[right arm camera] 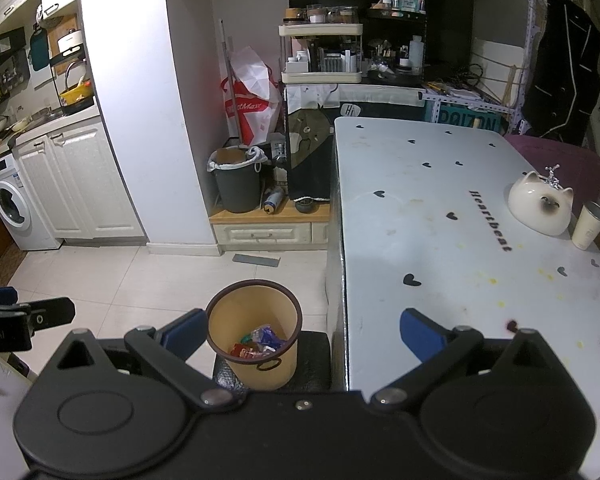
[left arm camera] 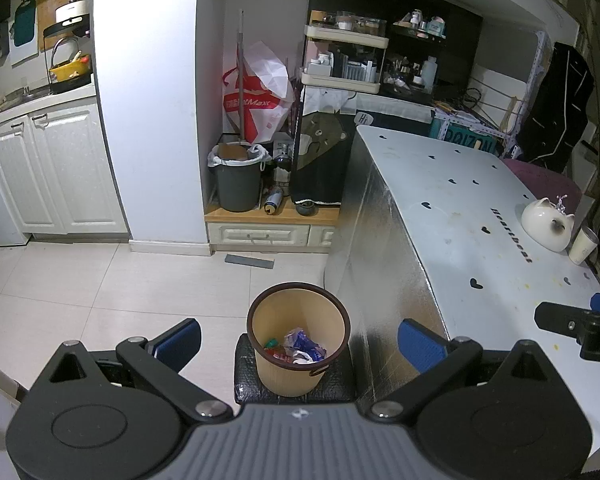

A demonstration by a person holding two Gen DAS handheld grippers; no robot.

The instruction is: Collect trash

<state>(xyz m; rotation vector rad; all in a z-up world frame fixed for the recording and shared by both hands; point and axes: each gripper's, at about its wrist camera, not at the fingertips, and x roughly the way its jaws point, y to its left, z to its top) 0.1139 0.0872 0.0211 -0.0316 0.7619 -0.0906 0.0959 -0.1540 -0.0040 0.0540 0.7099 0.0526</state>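
Tongs come first: the left tongs (left arm camera: 298,340) are spread wide open and hold nothing, and the right tongs (right arm camera: 302,332) are wide open and empty too. Just past them, low down, sits the small tan bin (left arm camera: 298,336) on a dark stool (left arm camera: 246,376), right beside the edge of the white counter (left arm camera: 480,240). Trash is already inside the bin: crumpled wrappers (left arm camera: 300,346) in blue, white, red and green lie at the bottom. From the left tongs the bin is straight ahead, in the middle of the gap. From the right tongs it lies a bit to the left, next to the left finger, so the left tongs look better lined up with it. The bin stands upright with its mouth facing up. On the counter I see no loose trash, only yellow spots, a white cat-shaped pot (right arm camera: 540,208) and a cup (right arm camera: 588,226) at the far right side. Farther back on the floor lies a flat gray piece (right arm camera: 257,260). It may be trash, but I cannot tell. Farthest away stands a big gray bin (right arm camera: 236,184) under a red and white bag (right arm camera: 252,100).
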